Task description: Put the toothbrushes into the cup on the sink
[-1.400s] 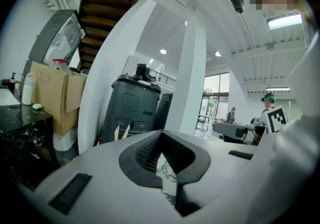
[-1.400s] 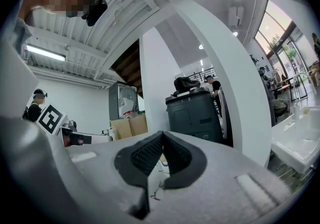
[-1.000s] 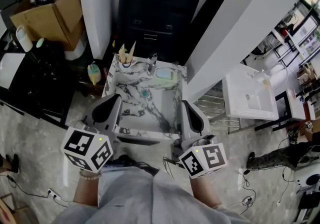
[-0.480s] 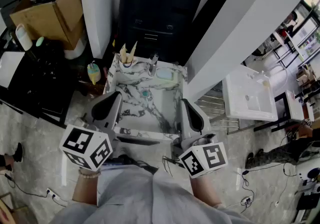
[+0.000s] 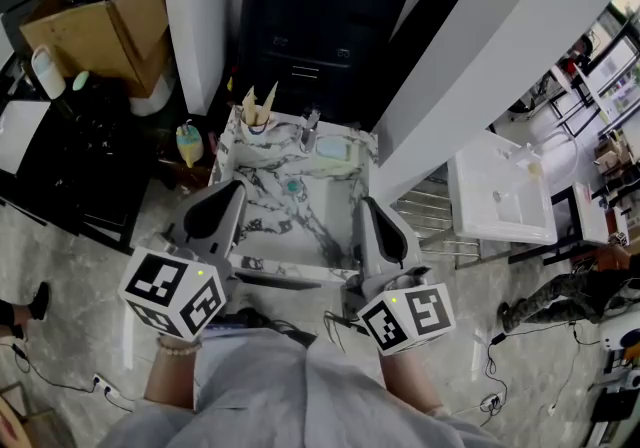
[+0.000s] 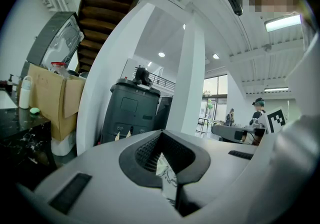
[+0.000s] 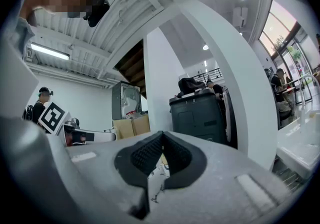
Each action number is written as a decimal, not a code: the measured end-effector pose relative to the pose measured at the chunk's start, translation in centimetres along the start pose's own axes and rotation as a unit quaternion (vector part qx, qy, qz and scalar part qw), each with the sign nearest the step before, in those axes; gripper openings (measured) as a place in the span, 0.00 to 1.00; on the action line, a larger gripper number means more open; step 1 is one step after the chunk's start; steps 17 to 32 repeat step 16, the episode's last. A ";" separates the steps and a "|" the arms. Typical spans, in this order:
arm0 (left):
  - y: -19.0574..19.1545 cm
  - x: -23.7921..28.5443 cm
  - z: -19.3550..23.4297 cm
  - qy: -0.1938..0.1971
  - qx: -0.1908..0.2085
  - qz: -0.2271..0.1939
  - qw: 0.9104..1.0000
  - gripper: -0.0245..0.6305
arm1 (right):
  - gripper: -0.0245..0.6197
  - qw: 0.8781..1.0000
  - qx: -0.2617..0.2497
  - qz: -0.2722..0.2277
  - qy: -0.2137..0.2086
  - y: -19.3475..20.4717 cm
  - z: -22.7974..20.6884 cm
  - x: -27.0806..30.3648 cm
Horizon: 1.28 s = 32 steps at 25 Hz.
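Note:
A marbled sink stands straight ahead of me in the head view. At its back left corner is the cup, with two pale toothbrushes sticking up out of it. A faucet and a light blue soap dish are on the back rim. My left gripper hovers over the sink's front left edge, shut and holding nothing. My right gripper is over the front right edge, also shut and holding nothing. In the left gripper view the toothbrush tips show far beyond the closed jaws.
A dark cabinet stands behind the sink, with a white column to its left. A cardboard box and black counter are at left, a yellow-green bottle on the floor, a white basin at right.

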State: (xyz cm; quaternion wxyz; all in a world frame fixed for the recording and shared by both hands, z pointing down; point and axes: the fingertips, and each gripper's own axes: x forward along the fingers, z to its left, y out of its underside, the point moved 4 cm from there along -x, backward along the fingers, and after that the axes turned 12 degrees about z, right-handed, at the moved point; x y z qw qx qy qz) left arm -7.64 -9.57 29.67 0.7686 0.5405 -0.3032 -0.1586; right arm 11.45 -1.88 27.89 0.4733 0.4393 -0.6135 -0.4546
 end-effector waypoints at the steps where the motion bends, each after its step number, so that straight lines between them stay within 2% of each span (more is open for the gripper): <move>1: 0.0 0.0 0.0 0.000 -0.001 0.000 1.000 0.05 | 0.04 1.000 0.000 0.000 0.000 0.1 0.0 0.1; 32: -0.1 1.6 0.5 0.001 -0.008 -0.003 1.000 0.05 | 0.04 1.000 0.004 0.007 0.002 0.4 -1.3 1.2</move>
